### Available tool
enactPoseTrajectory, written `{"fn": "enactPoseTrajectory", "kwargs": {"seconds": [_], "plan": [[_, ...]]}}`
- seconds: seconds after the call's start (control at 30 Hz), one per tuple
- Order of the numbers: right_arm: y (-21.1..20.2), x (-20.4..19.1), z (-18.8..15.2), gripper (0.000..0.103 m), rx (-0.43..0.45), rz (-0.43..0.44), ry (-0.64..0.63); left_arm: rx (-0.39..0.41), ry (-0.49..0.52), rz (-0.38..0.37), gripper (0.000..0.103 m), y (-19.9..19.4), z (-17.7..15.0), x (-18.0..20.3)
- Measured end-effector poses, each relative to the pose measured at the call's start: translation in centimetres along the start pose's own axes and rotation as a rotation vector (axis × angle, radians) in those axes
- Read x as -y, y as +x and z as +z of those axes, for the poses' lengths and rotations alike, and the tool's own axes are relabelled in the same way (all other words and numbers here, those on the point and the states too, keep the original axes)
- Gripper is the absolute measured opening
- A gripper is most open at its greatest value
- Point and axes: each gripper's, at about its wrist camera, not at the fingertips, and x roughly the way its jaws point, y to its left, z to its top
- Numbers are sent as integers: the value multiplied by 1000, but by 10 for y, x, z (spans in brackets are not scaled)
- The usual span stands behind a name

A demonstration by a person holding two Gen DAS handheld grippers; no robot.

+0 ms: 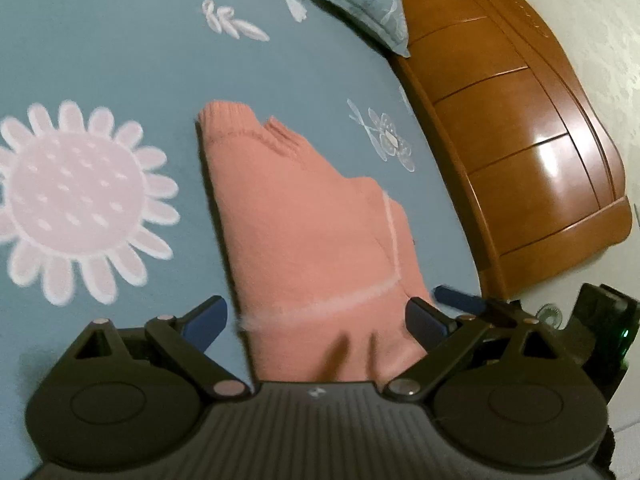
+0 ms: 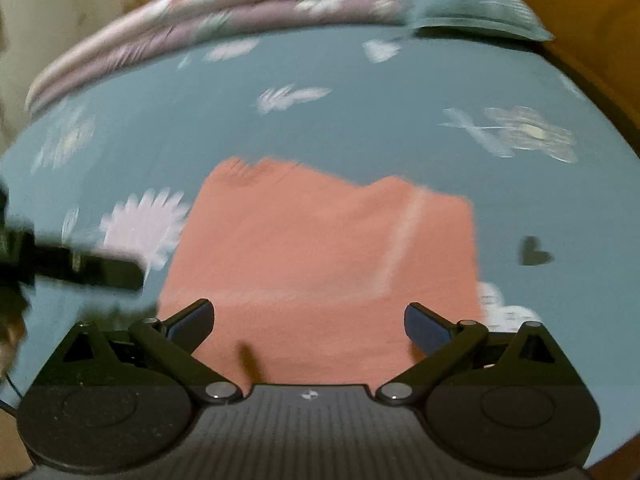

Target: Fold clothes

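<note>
A salmon-pink knit sweater [image 1: 304, 220] lies folded on a blue floral bedsheet [image 1: 120, 40], with a pale stripe across it. My left gripper [image 1: 316, 320] hovers open over the sweater's near end, nothing between its blue pads. To its right, the other gripper's blue finger [image 1: 456, 298] shows at the sweater's edge. In the right wrist view the sweater [image 2: 320, 248] is a folded rectangle, blurred by motion. My right gripper [image 2: 308, 322] stands open above its near edge. The left gripper [image 2: 80, 264] appears as a dark bar at the left.
A glossy wooden headboard [image 1: 520, 140] runs along the bed's right side. A blue pillow [image 1: 360, 0] lies at the far corner. A folded pink and mauve quilt [image 2: 200, 16] lines the far edge of the bedsheet [image 2: 360, 100]. A pale wall [image 1: 600, 40] stands behind the headboard.
</note>
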Motion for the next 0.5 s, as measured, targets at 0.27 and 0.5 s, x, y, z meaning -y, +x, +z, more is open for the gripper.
{"fn": "enactPoseTrajectory", "kwargs": {"seconds": [0.27, 0.5], "plan": [[16, 107, -3, 103, -52, 159, 295, -25, -64, 11, 95, 24, -6, 1], [67, 133, -15, 103, -128, 284, 363, -35, -130, 1, 95, 40, -10, -6]]}}
